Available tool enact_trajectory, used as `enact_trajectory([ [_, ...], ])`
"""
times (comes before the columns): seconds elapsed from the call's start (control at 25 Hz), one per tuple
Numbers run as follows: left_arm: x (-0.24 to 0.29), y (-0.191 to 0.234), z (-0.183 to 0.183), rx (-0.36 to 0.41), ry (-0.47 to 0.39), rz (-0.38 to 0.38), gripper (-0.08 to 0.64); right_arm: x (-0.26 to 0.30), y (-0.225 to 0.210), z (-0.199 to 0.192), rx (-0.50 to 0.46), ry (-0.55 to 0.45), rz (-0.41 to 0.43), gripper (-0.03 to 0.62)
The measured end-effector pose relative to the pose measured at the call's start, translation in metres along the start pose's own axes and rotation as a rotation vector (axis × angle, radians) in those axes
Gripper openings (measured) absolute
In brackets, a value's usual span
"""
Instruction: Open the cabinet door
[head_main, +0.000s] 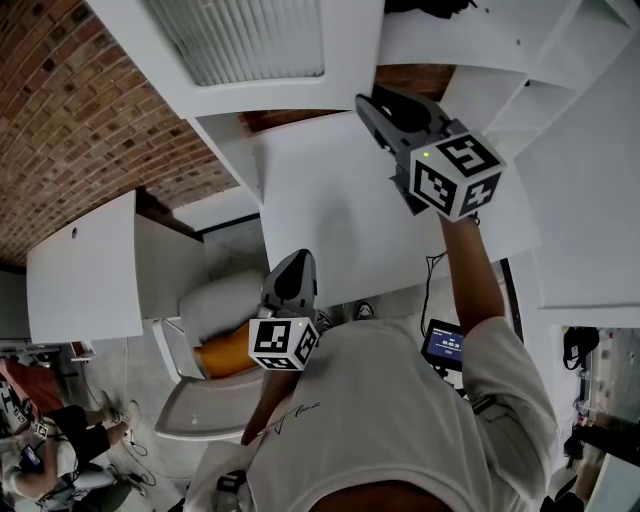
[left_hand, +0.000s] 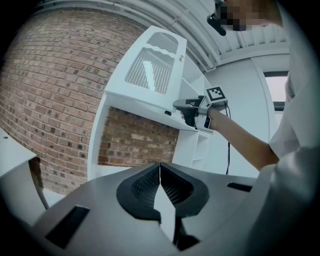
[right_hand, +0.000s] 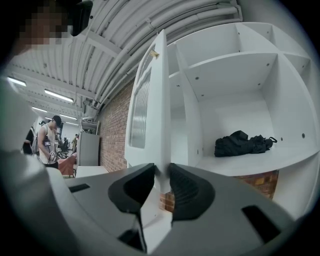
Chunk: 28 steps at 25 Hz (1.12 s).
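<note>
The white cabinet door (right_hand: 147, 105) with a frosted ribbed pane (head_main: 250, 40) stands swung out from the cabinet, edge-on in the right gripper view. My right gripper (right_hand: 161, 172) is raised high and shut on the door's lower edge, which sits between its pads. It also shows in the head view, as the right gripper (head_main: 368, 103) at the door's corner, and in the left gripper view, as the right gripper (left_hand: 182, 107) under the door (left_hand: 150, 75). My left gripper (left_hand: 160, 167) hangs lower, shut, with nothing in it; the head view shows the left gripper (head_main: 297, 262) below the cabinet.
Open white shelves (right_hand: 235, 65) lie behind the door, with a black bag (right_hand: 242, 143) on one. A brick wall (head_main: 70, 110) is at the left. Another white panel (head_main: 80, 270) and a white chair with an orange cushion (head_main: 225, 350) are below. A person (right_hand: 50, 140) stands far off.
</note>
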<state>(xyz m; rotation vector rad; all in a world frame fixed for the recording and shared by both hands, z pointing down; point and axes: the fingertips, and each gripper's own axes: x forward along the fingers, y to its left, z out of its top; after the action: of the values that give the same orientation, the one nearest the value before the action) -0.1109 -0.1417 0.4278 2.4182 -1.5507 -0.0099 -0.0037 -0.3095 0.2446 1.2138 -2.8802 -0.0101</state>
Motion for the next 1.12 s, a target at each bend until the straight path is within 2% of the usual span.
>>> enact_trajectory([
  [1.12,0.009,-0.003,0.001,-0.007,0.006,-0.019,0.015,-0.02,0.022,0.0,-0.003,-0.008,0.034,0.087],
])
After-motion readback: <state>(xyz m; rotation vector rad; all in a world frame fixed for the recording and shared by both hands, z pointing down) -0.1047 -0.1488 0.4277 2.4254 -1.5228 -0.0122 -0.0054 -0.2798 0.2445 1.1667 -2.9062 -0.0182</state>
